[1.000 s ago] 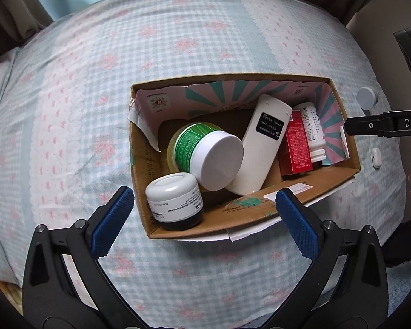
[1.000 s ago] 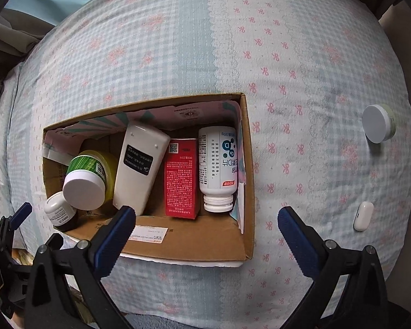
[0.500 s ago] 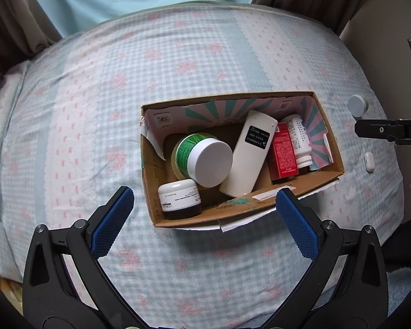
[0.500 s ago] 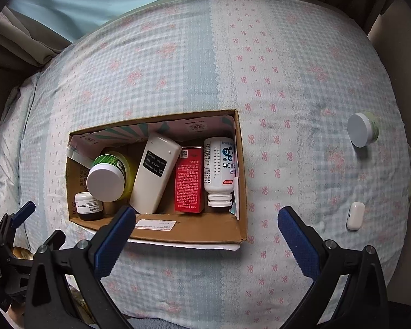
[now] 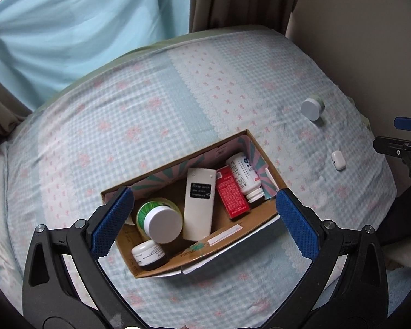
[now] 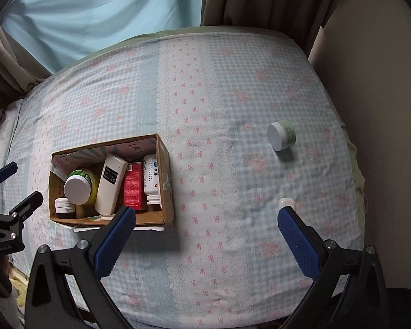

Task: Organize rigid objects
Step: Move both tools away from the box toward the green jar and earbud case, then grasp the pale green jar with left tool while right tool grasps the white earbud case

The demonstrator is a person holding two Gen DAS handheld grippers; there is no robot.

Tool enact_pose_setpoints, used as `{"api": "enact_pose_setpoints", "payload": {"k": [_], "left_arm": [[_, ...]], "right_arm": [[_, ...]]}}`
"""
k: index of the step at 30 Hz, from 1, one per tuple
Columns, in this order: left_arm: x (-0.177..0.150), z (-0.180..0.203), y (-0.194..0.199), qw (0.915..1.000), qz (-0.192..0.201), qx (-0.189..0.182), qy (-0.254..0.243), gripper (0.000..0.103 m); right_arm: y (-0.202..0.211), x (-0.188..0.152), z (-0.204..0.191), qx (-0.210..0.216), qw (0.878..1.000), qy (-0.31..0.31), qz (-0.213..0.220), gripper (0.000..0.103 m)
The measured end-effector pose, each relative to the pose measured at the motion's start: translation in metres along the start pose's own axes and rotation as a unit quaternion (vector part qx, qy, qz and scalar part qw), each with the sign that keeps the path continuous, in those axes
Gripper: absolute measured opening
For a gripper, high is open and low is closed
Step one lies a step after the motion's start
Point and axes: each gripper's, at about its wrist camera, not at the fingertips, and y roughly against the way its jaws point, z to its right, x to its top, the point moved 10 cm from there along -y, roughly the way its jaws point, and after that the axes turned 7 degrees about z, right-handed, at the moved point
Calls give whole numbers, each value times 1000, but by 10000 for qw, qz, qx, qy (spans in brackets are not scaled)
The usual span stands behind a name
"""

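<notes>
Compared with the earlier frames, both tongs had drawn back and risen, so that the box looked smaller and the curtains beyond the bed had come into view. The left tongs (image 5: 202, 219) stood with their jaws wide apart and empty, the cardboard box (image 5: 233, 242) lying just ahead between them. The right tongs (image 6: 205, 235) were likewise spread and held nothing, with bare bedspread (image 6: 233, 82) between the jaws.

Nearest in the box lay a small dark jar (image 5: 148, 255); behind it a green jar with a white lid (image 5: 161, 219), a white remote (image 5: 199, 203), a red carton (image 5: 231, 195) and a white bottle (image 5: 243, 174), packed side by side.

Two things lay outside the box. A small white case (image 6: 285, 202) sat touching the tip of the right tongs' right-hand jaw in that view. A white-lidded jar (image 6: 280, 135) lay on its side farther ahead and well apart from the box.

The step in hand was judged to be the turn from packed items to loose ones. The next move likely called for the right tongs to shift right, centre on the case, lower and close.
</notes>
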Motion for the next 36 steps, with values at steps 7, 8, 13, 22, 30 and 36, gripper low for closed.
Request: {"api": "enact_pose_setpoints", "payload": {"k": [7,8,13,22,30,36], "left_arm": [[51,73,-27,9966,-79,-559,-606,103],[58,84,-33,9954,-118,-586,-749,103],[94,140,-70,9862,-351,-654,-1481,103],[131,240,-171,9539,-1184,-868,-2618,103],[127,309,-269,9183,-1922,-975,-3322,103],[116,337,-316,9002,-2252,-1080,-3567,103]], "right_arm": [[26,-10,66,-425,9984,-185,314,103],[27,-13,75,-507,9981,-184,310,103],[19,-32,114,-859,9960,-145,178,103],[-49,-69,167,-858,9903,-743,-799,103],[-116,-83,179,-739,9842,-786,-1404,103],[-165,-97,174,-536,9749,-1077,-1873,98]]}}
